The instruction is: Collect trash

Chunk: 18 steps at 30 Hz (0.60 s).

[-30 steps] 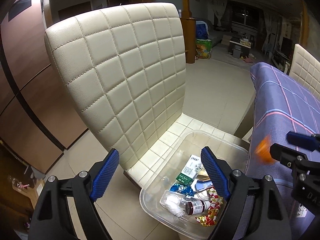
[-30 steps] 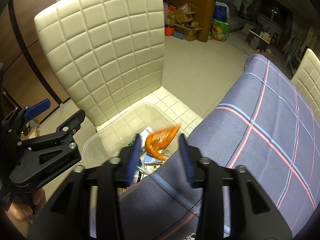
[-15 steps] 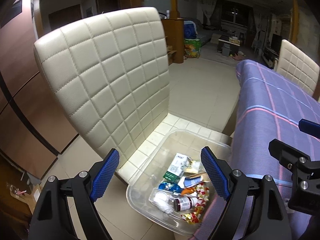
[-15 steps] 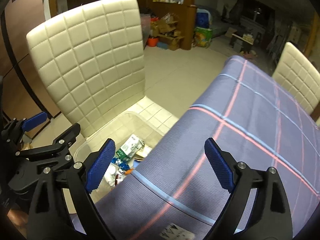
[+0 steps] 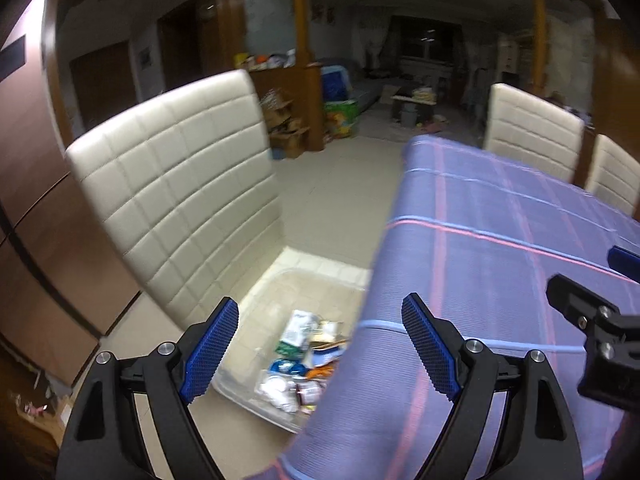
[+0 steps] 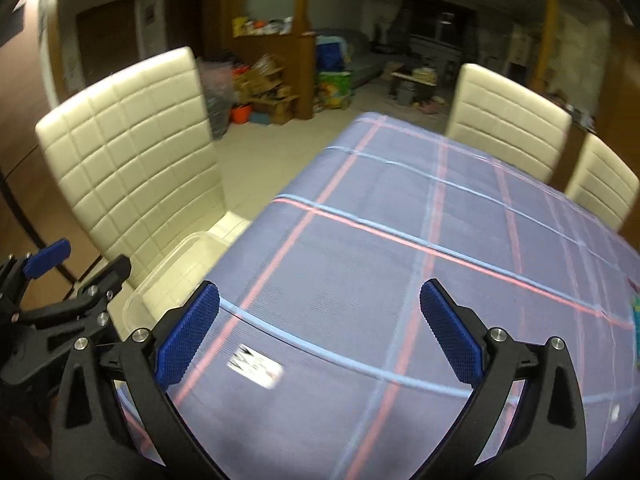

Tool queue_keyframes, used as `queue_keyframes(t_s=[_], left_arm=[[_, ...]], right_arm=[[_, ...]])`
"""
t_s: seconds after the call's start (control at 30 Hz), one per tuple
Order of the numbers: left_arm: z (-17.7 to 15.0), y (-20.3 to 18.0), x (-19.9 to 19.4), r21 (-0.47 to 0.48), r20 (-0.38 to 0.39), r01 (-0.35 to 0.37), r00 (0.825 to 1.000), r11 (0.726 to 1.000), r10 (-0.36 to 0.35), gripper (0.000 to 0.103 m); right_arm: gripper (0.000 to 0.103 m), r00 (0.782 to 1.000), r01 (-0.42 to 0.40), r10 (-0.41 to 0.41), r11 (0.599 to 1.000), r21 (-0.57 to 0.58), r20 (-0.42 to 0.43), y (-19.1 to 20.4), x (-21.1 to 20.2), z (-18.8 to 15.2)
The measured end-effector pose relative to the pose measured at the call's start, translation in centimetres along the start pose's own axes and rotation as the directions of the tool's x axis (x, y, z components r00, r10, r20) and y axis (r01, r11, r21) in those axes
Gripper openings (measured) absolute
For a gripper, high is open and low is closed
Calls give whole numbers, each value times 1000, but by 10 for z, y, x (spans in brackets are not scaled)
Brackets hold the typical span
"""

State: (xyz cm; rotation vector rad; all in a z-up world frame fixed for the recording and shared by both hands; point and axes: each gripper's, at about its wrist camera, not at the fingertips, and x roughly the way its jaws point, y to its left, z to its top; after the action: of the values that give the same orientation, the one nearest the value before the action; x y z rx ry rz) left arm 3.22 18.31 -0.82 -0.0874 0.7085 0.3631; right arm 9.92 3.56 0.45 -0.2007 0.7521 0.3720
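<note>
A clear plastic bin [image 5: 276, 292] stands on the seat of a cream quilted chair [image 5: 180, 184], with mixed trash [image 5: 298, 328] and an orange wrapper [image 5: 322, 372] in it. My left gripper [image 5: 320, 306] hangs open above the bin's near edge, holding nothing. My right gripper [image 6: 320, 290] is over the purple plaid tablecloth [image 6: 400, 240]; its jaws are opening and nothing is between them. A white paper scrap [image 6: 256, 366] lies on the cloth, low between the right fingers. The bin's rim [image 6: 168, 276] shows to the left of the table.
Two more cream chairs [image 6: 508, 120] stand along the table's far side. A small teal thing [image 6: 636, 312] lies at the cloth's right edge, mostly cut off. Boxes and bags [image 6: 272, 88] clutter the floor by a wooden partition beyond.
The right gripper let the orange wrapper drop into the bin and opened wide. Both grippers rose and swung right, from above the bin toward the table.
</note>
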Motion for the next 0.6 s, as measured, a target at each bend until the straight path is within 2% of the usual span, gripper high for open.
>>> queue_keyframes(t_s=[0.17,0.27,0.37,0.47,0.6], left_arm=[[-1,-29,-29,19,1,108,994,994,-108,82],[-5,-43,-46,25,24,184,982,983,-185,82],[-9,-58,-60,48,39,203,978,978,-205,82],[-12,-74,-74,82,52,191,979,978,-196,82],[-13,-85,-92,94,85,224,969,970,-232,82]], right_arm=[[99,998,54,-57,997,54,37,-28,-47,-16],[99,991,98,-105,991,86,79,-40,-72,-27],[99,980,155,-168,980,126,104,-50,-94,-37],[99,965,202,-223,968,151,137,-60,-113,-45],[99,943,245,-280,950,193,180,-72,-137,-55]])
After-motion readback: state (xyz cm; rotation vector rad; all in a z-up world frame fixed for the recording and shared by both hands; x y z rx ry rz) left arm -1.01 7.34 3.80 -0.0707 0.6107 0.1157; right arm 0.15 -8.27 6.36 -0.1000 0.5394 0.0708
